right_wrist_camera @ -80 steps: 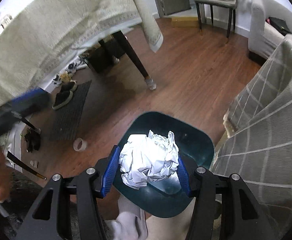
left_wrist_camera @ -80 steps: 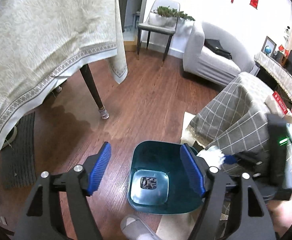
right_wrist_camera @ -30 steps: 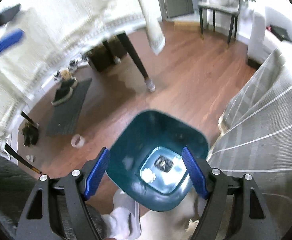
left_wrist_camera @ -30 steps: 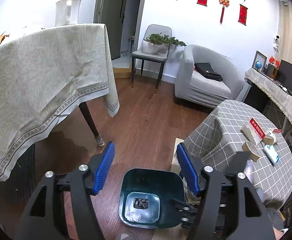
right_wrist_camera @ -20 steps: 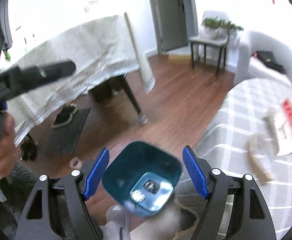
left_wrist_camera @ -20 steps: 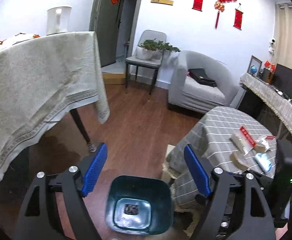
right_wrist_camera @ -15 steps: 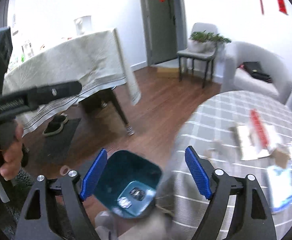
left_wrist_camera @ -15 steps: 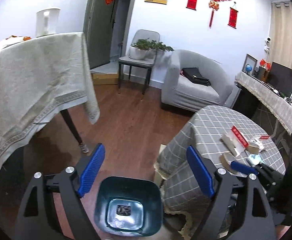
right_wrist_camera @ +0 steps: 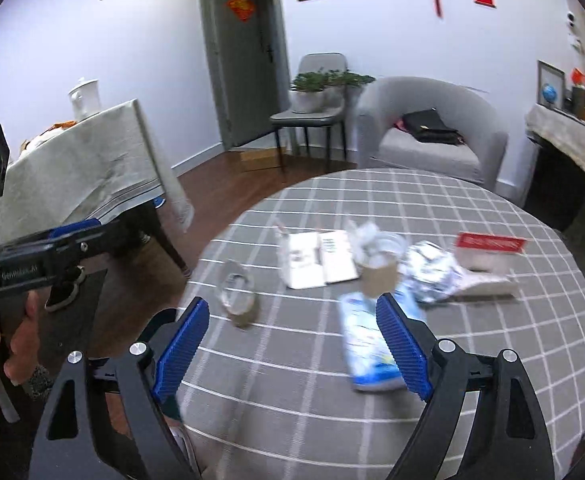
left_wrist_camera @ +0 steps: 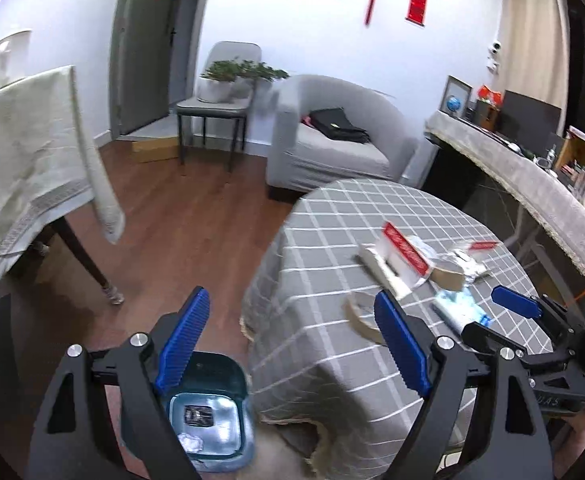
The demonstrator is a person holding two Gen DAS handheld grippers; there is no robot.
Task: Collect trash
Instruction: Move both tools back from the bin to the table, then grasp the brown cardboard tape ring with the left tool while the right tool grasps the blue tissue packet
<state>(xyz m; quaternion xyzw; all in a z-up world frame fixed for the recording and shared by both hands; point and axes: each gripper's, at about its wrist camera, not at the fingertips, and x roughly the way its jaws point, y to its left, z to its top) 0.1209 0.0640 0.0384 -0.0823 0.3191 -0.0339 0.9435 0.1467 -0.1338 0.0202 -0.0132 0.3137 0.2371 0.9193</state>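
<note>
A round table [right_wrist_camera: 432, 208] in a grey checked cloth is carrying the trash near its middle: a flat carton [right_wrist_camera: 318, 258], a crumpled wrapper [right_wrist_camera: 432, 266], a blue packet [right_wrist_camera: 366, 344], and a tape roll [right_wrist_camera: 238, 294] toward its left edge. A teal bin [left_wrist_camera: 212, 412] is sitting on the floor beside it. The right gripper [right_wrist_camera: 292, 344] and left gripper [left_wrist_camera: 292, 340] are both gaping wide, holding nothing.

Left gripper [left_wrist_camera: 292, 344] jaws spread wide, empty, right gripper [right_wrist_camera: 292, 344] likewise spread, empty

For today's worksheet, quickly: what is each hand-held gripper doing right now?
Left hand-held gripper: open, holding nothing.
Right hand-held gripper: open, holding nothing.
</note>
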